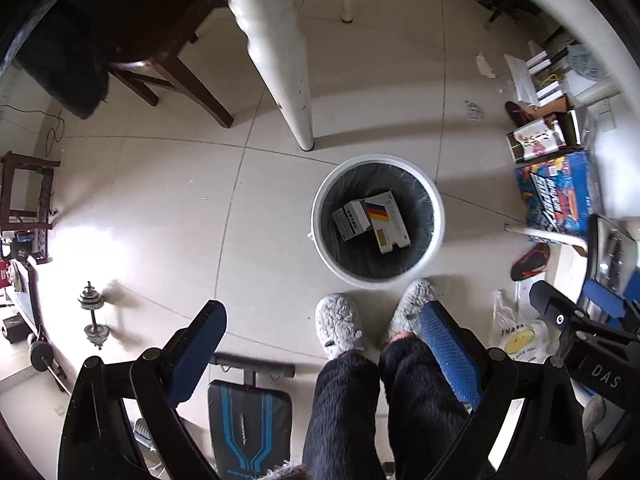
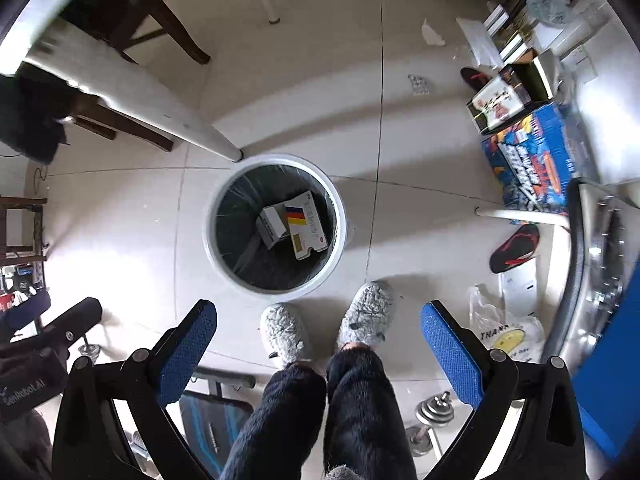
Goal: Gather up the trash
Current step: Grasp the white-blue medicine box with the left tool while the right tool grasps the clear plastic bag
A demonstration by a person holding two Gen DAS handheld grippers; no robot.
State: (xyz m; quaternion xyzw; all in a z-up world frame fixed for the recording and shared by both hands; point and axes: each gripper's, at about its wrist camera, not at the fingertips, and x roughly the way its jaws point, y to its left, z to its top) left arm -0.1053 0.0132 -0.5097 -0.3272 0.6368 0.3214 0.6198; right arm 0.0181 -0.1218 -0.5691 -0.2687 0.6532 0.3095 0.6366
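A white round trash bin (image 1: 320, 208) (image 2: 212, 240) with a dark liner stands on the tiled floor, seen from above. Inside lie a white box (image 1: 352, 220) (image 2: 272, 224) and a larger box with black, red and yellow stripes (image 1: 390, 222) (image 2: 306, 224). My left gripper (image 1: 322, 312) is open and empty, high above the floor in front of the bin. My right gripper (image 2: 318, 312) is open and empty too; it also shows in the left wrist view (image 1: 560, 312) at the right. A crumpled white scrap (image 1: 485, 65) (image 2: 432, 34) and a blister pack (image 1: 474, 110) (image 2: 419, 85) lie on the floor beyond the bin.
The person's grey slippers (image 1: 340, 326) (image 2: 286, 334) stand right before the bin. A white table leg (image 1: 296, 92) (image 2: 192, 128) touches down just behind it. Boxes and books (image 1: 556, 196) (image 2: 532, 164) crowd the right. A dumbbell (image 1: 93, 314), weight bench (image 1: 248, 420) and dark chair (image 1: 168, 68) stand left.
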